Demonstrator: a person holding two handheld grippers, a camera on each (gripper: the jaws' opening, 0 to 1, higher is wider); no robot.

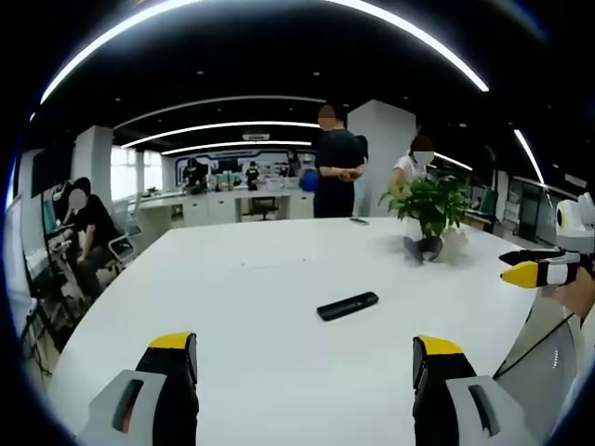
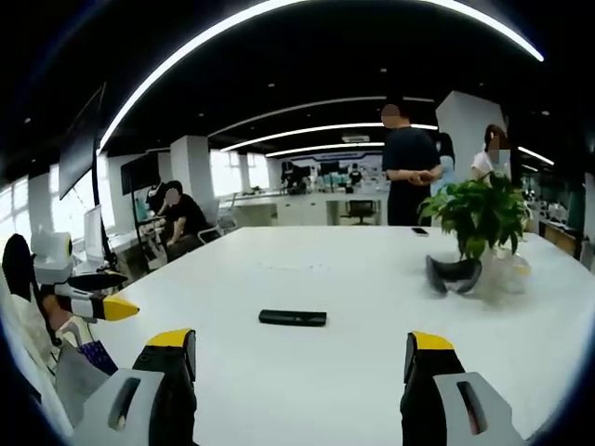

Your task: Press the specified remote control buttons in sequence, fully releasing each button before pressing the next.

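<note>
Probably light, rigid and apt to slide, the black remote control lying mid-table wants a straight-down fingertip press; both grippers' fingers stand open, empty.

One black remote control lies on one white table. One potted plant stands on it, with one dark object at its base that is hard to identify, and one small dark item near the far edge. Two grippers are present: the left gripper and the right gripper. Two people stand behind the table, and one sits at the side.
</note>
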